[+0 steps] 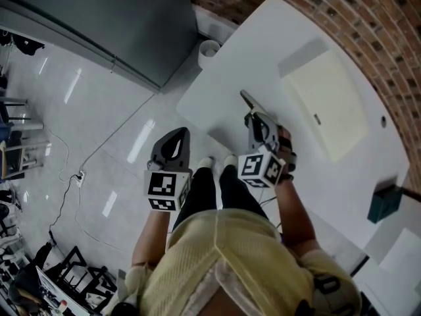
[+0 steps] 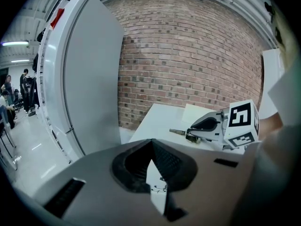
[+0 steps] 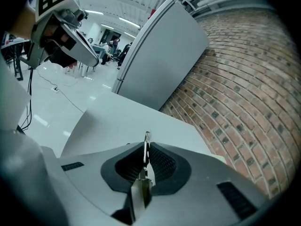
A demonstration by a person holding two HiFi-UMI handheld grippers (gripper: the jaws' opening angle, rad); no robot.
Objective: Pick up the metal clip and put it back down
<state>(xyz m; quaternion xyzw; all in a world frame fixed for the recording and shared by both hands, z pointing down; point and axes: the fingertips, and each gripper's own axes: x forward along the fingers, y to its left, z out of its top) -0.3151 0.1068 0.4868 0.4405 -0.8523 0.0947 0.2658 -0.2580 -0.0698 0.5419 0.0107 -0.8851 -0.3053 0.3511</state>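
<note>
My right gripper (image 1: 253, 117) hangs over the near left part of the white table (image 1: 263, 51) and is shut on the metal clip (image 1: 248, 101). The thin silver clip (image 3: 146, 147) stands on edge between the black pads, its tip poking out past them. From the left gripper view the clip (image 2: 178, 132) juts out of the right gripper (image 2: 192, 134), clear above the tabletop. My left gripper (image 1: 177, 133) is off the table, over the floor, its jaws (image 2: 151, 147) closed with nothing between them.
A cream mat (image 1: 325, 104) lies on the table right of the clip. A teal box (image 1: 383, 203) sits at the table's right edge. A white round tub (image 1: 209, 47) stands by the table's far left corner, beside a grey cabinet (image 1: 118, 25). Brick wall (image 1: 368, 12) runs behind.
</note>
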